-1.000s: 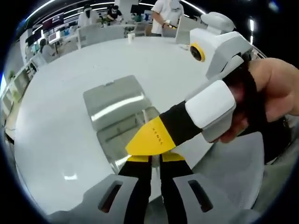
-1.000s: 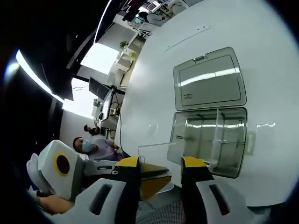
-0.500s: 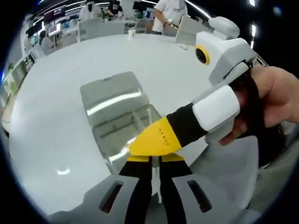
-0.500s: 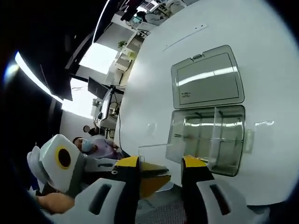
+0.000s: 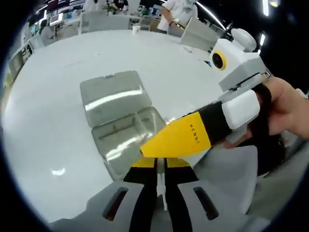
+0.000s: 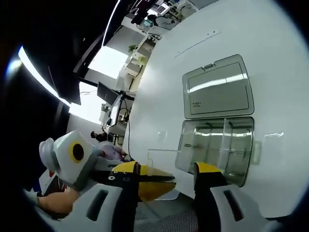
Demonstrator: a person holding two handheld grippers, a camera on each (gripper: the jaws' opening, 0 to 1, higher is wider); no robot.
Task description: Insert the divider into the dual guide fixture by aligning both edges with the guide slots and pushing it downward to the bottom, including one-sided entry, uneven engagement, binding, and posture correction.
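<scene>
A clear plastic box (image 5: pixel 120 137) with guide slots in its walls lies on the white table, its lid (image 5: pixel 113 94) folded open behind it. The right gripper view has the box (image 6: pixel 217 145) and lid (image 6: pixel 218 87) ahead. My left gripper (image 5: pixel 161 163) is shut on a thin clear divider, seen edge-on between its jaws. That divider (image 6: pixel 164 158) hangs short of the box, near its left wall, held by the left gripper (image 6: pixel 170 180). My right gripper (image 6: pixel 168 166) stands open, its jaws either side of the divider. One yellow jaw of the right gripper (image 5: pixel 150 151) crosses just above the left jaws.
A hand (image 5: pixel 285 108) holds the right gripper. The table's rounded near edge (image 5: pixel 227 169) runs close below both grippers. A paper cup (image 5: pixel 136 28) stands at the far side, with people and desks beyond. A monitor (image 6: pixel 107 94) sits off the table.
The right gripper's yellow jaw now reaches further across the left gripper view, and its jaws stand slightly wider. The divider stays held short of the box.
</scene>
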